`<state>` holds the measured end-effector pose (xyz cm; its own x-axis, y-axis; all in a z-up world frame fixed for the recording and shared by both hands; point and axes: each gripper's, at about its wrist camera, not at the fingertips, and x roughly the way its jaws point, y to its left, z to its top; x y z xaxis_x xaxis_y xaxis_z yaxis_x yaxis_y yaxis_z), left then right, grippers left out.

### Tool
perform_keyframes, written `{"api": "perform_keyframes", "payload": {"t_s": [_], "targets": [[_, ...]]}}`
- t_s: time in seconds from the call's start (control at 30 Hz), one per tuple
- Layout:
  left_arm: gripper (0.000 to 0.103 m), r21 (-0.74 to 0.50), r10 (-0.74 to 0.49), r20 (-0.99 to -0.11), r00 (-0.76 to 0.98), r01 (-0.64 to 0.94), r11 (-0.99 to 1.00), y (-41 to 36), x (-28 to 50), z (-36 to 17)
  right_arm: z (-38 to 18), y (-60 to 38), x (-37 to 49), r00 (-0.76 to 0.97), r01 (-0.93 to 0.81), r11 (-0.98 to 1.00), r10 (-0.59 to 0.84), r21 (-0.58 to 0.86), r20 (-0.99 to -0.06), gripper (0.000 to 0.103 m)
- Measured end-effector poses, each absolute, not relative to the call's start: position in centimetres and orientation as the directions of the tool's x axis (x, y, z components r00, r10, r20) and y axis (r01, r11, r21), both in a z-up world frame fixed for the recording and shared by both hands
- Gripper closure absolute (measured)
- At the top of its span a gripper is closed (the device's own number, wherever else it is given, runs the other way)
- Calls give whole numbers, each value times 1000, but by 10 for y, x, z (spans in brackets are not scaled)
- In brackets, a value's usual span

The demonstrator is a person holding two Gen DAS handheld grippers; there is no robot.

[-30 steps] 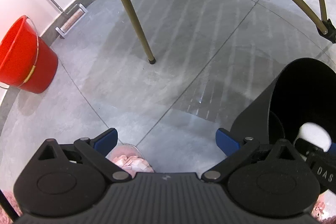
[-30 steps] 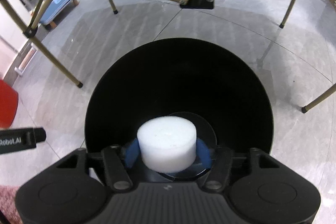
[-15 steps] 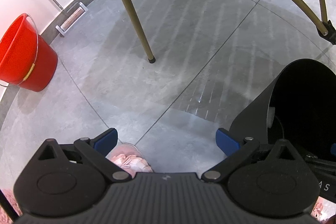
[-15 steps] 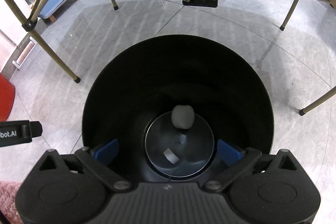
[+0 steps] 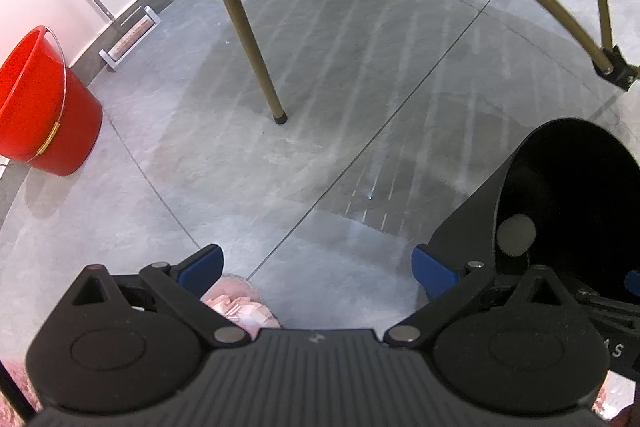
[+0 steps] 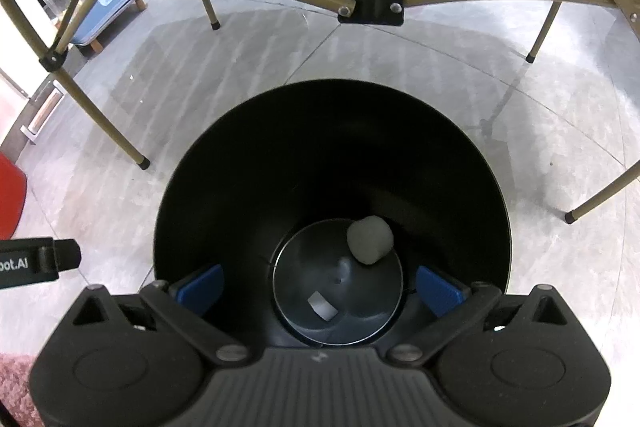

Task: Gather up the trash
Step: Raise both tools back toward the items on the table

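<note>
Both grippers, left gripper [image 5: 316,267] and right gripper [image 6: 318,285], gape empty. Foam piece [image 6: 369,239] lies in the bin [image 6: 240,163] below the right gripper. Next: seek more trash.

The right wrist view is aimed steeply down into the black bin [image 6: 332,187], which fills the frame's centre from close above. The left wrist view is held beside it, facing down across the grey floor [image 5: 320,75], with the same bin [image 5: 568,203] caught at its right edge.
</note>
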<state>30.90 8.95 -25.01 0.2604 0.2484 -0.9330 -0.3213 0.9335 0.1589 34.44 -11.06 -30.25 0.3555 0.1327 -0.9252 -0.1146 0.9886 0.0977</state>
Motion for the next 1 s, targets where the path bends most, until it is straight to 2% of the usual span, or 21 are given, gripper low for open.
{"api": "perform_keyframes", "payload": {"t_s": [0.57, 0.83, 1.0], "targets": [[0, 107, 232, -840, 491, -269, 957, 71, 307, -199, -255, -133, 340, 528, -91, 992, 127, 93, -840, 0], [0, 106, 242, -768, 592, -256, 961, 61, 301, -171, -224, -144, 329, 636, -87, 993, 113, 74, -763, 0], [0, 101, 250, -687, 682, -252, 963, 52, 296, -143, -193, -154, 320, 724, -85, 992, 125, 92, -678, 0]]}}
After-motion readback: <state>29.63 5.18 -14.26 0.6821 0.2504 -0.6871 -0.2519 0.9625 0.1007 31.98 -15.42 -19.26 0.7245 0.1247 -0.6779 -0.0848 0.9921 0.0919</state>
